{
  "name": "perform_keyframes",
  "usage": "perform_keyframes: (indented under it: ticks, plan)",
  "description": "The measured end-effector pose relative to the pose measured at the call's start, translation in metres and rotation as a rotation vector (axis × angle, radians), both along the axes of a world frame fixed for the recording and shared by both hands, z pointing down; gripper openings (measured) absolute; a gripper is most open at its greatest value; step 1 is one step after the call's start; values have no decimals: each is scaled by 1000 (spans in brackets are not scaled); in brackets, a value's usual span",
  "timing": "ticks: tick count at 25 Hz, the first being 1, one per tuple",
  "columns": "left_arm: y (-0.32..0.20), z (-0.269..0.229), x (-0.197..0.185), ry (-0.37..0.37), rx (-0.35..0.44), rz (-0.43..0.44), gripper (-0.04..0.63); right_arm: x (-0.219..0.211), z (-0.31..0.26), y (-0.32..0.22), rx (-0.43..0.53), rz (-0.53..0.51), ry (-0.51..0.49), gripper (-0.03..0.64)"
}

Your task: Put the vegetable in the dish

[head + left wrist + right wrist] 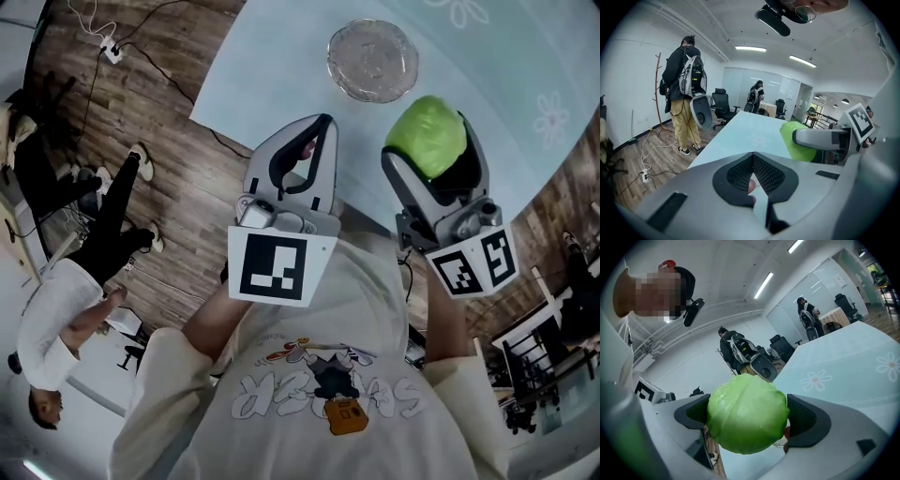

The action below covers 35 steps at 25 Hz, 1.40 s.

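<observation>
A round green cabbage [427, 134] is clamped in my right gripper [433, 141], held up near the table's near edge. In the right gripper view the cabbage [747, 413] fills the gap between both pads. A clear glass dish [372, 60] lies empty on the pale table [487, 84], beyond both grippers. My left gripper [314, 141] is held beside the right one, jaws closed together with nothing between them; in its own view the pads [740, 174] meet. The cabbage [799, 139] also shows at the right of the left gripper view.
The pale blue tablecloth has flower prints [551, 114]. Wooden floor [141, 103] lies left of the table, with cables and a power strip [111, 49]. People stand at the left [66, 309], and office chairs [721, 101] stand past the table's far end.
</observation>
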<state>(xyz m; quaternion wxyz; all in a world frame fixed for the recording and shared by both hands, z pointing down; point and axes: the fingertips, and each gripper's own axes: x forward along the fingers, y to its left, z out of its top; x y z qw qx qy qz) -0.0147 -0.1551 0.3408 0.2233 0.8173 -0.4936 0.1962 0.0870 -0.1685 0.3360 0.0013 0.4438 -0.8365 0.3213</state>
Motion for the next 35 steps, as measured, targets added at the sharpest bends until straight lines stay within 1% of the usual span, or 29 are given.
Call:
perform_keyframes:
  ticks: [5,10,13,16,21,25,30,35]
  plan:
    - [-4,23,-1,0,-22,11,6,-9,32,-1,-37,-6,19,505]
    - [-27,55,1,6,-50,19,6,-15,72,-28,-75,1,20,505]
    - [-34,75,1,-1,-80,28,8,-16,91,-42,-93,3,27,505]
    - [-42,90,1,-7,-93,26,6,-16,104,-51,-103,2,51,505]
    - [-54,106,-1,-9,-105,10,6,-19,119,-66,-90,-20,151,505]
    - [-56,117,-2,-1,-117,-2,6,-27,137,-72,-117,-44,207,505]
    - [-58,128,0,7,-143,-12,6,-27,157,-79,-132,-84,347,505]
    - [-61,139,-13,22,-158,-37,6,-36,179,-82,-176,-112,481,505]
